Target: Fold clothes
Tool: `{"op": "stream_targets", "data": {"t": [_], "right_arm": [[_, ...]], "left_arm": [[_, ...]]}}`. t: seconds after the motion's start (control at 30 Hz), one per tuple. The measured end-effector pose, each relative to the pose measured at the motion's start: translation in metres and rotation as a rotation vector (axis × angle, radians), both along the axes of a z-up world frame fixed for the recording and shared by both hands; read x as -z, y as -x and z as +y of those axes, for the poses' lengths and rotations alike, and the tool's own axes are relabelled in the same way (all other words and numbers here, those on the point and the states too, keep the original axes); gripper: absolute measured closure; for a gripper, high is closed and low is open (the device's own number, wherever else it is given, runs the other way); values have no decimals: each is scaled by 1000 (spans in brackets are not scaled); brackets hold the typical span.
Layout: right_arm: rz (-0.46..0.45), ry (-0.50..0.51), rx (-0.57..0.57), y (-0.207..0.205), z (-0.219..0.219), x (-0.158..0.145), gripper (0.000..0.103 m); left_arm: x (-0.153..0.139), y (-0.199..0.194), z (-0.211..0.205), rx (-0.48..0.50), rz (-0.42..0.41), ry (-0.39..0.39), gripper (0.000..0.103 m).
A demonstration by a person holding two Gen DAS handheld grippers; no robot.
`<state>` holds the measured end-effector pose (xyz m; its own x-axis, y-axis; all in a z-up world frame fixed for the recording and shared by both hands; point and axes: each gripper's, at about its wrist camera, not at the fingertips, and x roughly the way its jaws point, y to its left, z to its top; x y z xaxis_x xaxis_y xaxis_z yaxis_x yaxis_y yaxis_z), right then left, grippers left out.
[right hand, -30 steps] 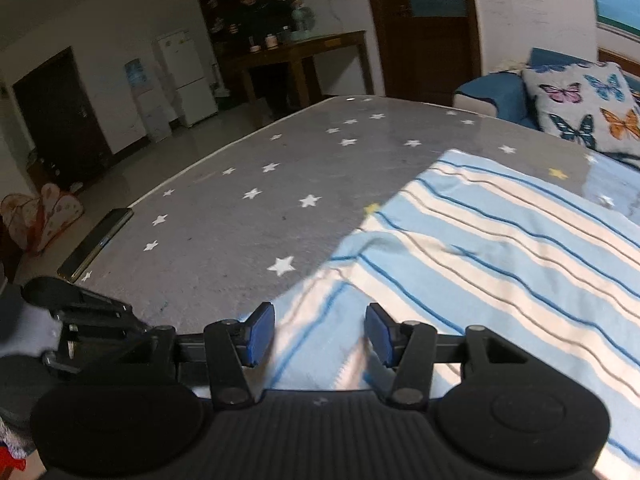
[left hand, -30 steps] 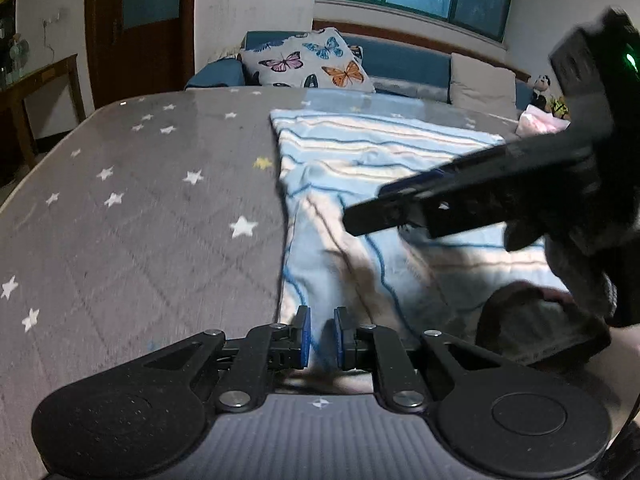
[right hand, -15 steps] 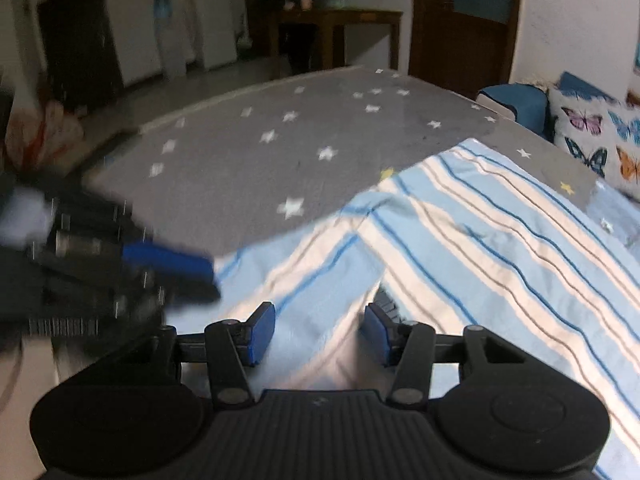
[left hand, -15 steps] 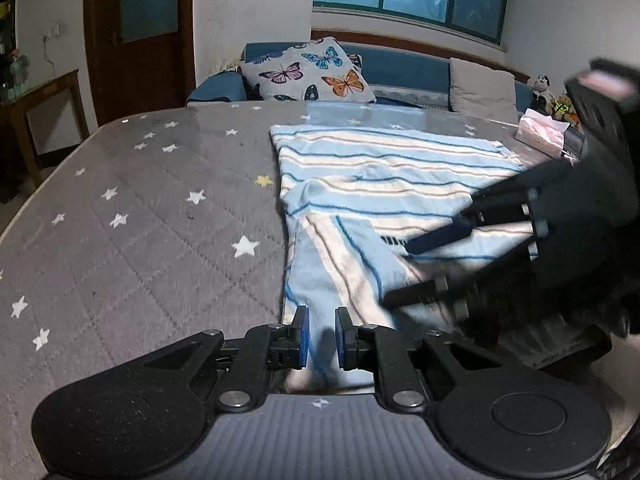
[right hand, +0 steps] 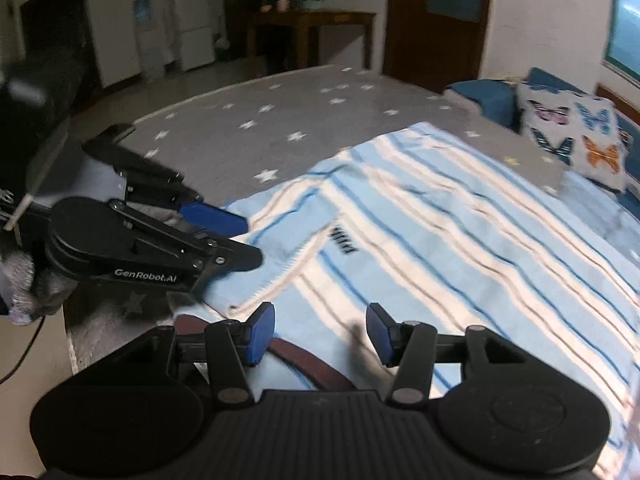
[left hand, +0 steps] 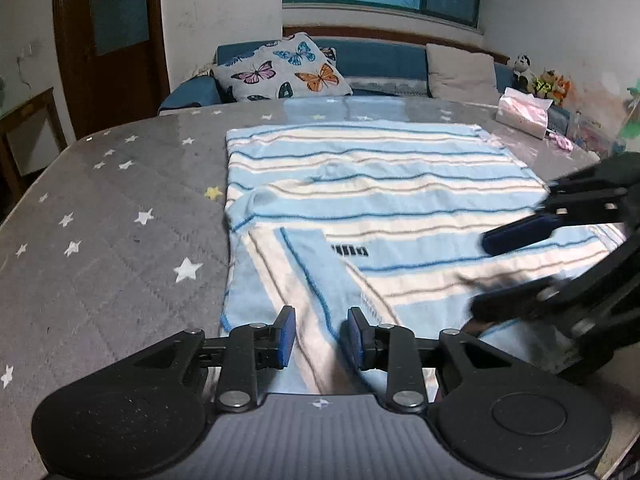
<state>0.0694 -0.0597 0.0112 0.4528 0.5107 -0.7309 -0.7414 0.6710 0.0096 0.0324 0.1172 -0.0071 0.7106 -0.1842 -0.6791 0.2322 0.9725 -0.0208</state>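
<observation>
A light-blue and white striped garment (left hand: 380, 208) lies spread on the grey star-patterned table (left hand: 120, 240), with its near left part folded over onto the body; it also shows in the right wrist view (right hand: 460, 240). My left gripper (left hand: 318, 338) is open and empty just above the garment's near edge. My right gripper (right hand: 320, 334) is open and empty over the near edge further right. In the left wrist view the right gripper (left hand: 492, 276) enters from the right, above the cloth. In the right wrist view the left gripper (right hand: 236, 236) sits at the garment's left corner.
A butterfly pillow (left hand: 280, 72) and a blue sofa (left hand: 380, 60) stand behind the table. A pink tissue box (left hand: 524, 110) and toys sit at the far right. A brown strap (right hand: 308, 364) lies under my right gripper. A wooden table (right hand: 312, 28) and door stand beyond.
My left gripper has opened and let go of the cloth. The right gripper has swung from above the garment to its near right edge and opened wider. The left part now lies folded.
</observation>
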Motion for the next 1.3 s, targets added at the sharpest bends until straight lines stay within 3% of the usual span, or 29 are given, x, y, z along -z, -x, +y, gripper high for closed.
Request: {"op": "stream_targets", "data": {"t": [0.13, 0.2, 0.3, 0.43, 0.5, 0.57, 0.7, 0.93, 1.3], "right_arm": [[-27, -17, 108, 8, -45, -10, 50], [-47, -14, 177, 14, -71, -13, 43], [-64, -10, 299, 23, -114, -15, 42], [-62, -11, 464, 33, -170, -12, 41], [-67, -14, 544, 37, -195, -10, 39], [-70, -13, 616, 40, -219, -7, 39], [-57, -34, 724, 50, -256, 4, 39], [-23, -90, 793, 68, -278, 15, 44], [2, -160, 889, 72, -286, 31, 66]], "left_arm": [[3, -6, -7, 12, 9, 6, 72], [4, -6, -11, 15, 11, -9, 72], [0, -4, -15, 5, 6, 3, 71], [-14, 1, -29, 9, -37, 23, 46], [-19, 4, -40, 29, -55, 31, 41], [-24, 7, -52, 49, -73, 39, 27], [-26, 9, -81, 104, -80, 37, 19], [-22, 6, -125, 180, -60, 48, 11], [-10, 13, -160, 258, -34, 4, 10]]}}
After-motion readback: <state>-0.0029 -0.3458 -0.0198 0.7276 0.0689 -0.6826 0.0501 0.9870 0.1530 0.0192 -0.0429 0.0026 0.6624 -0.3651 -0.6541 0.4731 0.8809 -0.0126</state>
